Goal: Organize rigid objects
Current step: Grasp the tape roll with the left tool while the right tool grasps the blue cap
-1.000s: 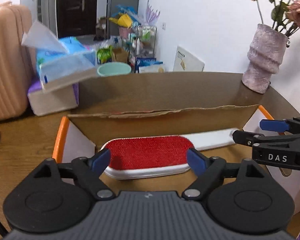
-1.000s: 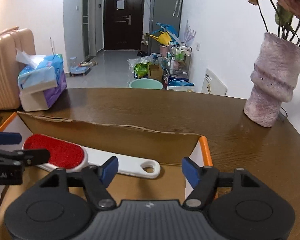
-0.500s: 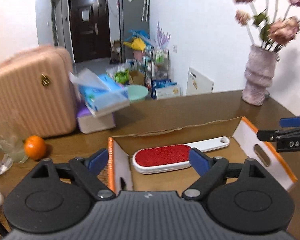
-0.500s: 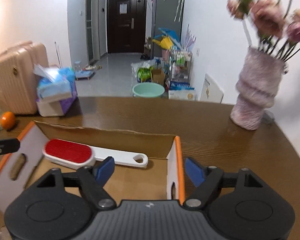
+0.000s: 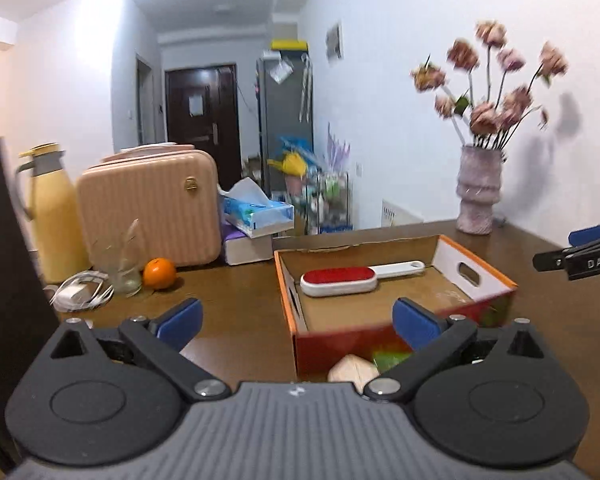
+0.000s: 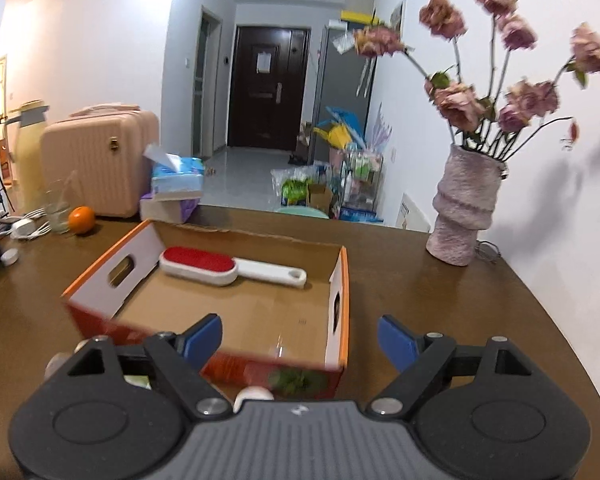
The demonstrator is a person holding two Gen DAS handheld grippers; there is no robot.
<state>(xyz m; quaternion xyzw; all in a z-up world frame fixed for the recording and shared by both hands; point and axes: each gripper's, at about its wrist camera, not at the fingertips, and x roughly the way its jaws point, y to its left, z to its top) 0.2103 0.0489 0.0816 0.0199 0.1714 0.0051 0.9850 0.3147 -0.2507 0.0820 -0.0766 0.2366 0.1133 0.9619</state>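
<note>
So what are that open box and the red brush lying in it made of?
The box looks like corrugated cardboard: plain brown inside, torn back edge, printed orange-and-white walls with punched handle slots. The brush seems glossy white plastic, its red pad matte and fuzzy, probably velvet-like fabric.

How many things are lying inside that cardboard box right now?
1: a red lint brush lying near the far wall of the cardboard box. The near wall may hide something small.

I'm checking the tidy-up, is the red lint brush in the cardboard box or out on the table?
In. The lint brush lies flat on the floor of the open box, along its far wall, untouched by either gripper.
</note>
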